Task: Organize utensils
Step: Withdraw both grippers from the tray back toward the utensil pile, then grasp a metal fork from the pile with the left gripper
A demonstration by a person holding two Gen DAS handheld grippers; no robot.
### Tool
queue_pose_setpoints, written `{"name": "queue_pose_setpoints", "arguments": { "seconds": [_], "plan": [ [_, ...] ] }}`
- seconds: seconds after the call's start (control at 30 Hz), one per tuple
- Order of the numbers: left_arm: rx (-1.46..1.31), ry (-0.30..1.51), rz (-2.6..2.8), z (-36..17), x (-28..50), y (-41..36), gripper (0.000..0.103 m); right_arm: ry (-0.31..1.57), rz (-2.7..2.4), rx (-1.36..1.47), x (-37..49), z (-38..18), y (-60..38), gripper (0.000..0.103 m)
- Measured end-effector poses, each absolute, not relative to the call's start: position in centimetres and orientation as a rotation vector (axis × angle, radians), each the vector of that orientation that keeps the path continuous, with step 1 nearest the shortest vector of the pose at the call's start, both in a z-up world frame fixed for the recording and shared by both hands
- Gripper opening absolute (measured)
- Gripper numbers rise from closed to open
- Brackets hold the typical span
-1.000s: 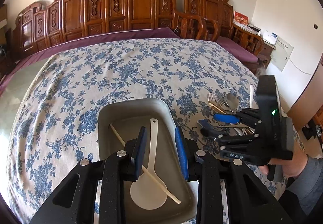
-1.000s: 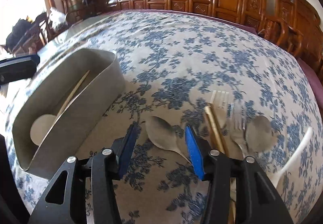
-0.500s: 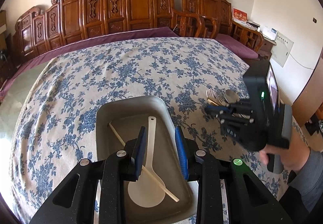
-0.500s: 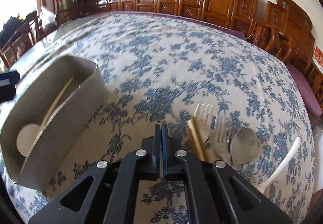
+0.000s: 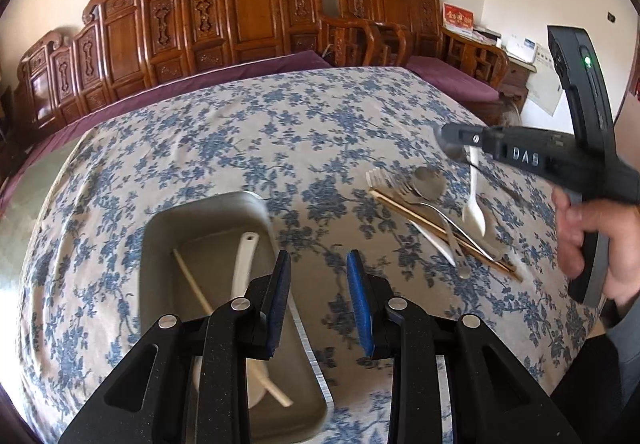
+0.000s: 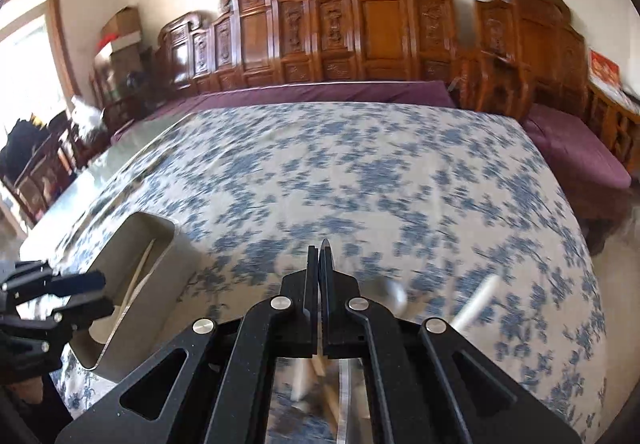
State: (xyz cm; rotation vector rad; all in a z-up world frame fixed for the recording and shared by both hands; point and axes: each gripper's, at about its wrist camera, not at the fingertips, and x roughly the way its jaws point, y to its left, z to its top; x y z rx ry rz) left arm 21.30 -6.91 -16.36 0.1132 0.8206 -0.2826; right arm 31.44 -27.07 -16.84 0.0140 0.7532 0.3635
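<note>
Grey tray [image 5: 208,220] at seven o'clock; my left gripper [image 5: 320,300] parted, empty; my right gripper [image 6: 319,260] closed, grip unclear

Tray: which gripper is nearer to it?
Left. The left gripper hovers over the tray's right rim; the right gripper, shut on a spoon, is raised above the loose cutlery further right.

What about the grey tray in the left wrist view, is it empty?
No, the grey tray holds a white spoon and a pale chopstick lying across its floor.
</note>
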Motion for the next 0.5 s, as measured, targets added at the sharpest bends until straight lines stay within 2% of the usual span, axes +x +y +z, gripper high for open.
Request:
{"name": "queue_pose_setpoints", "arguments": {
  "seconds": [0.5],
  "plan": [
    [0.108,0.912,-0.349,-19.2,24.0,-15.1,0.028,0.81,0.306,0.237,31.2,-19.7,-37.3,0.002]
  ]
}}
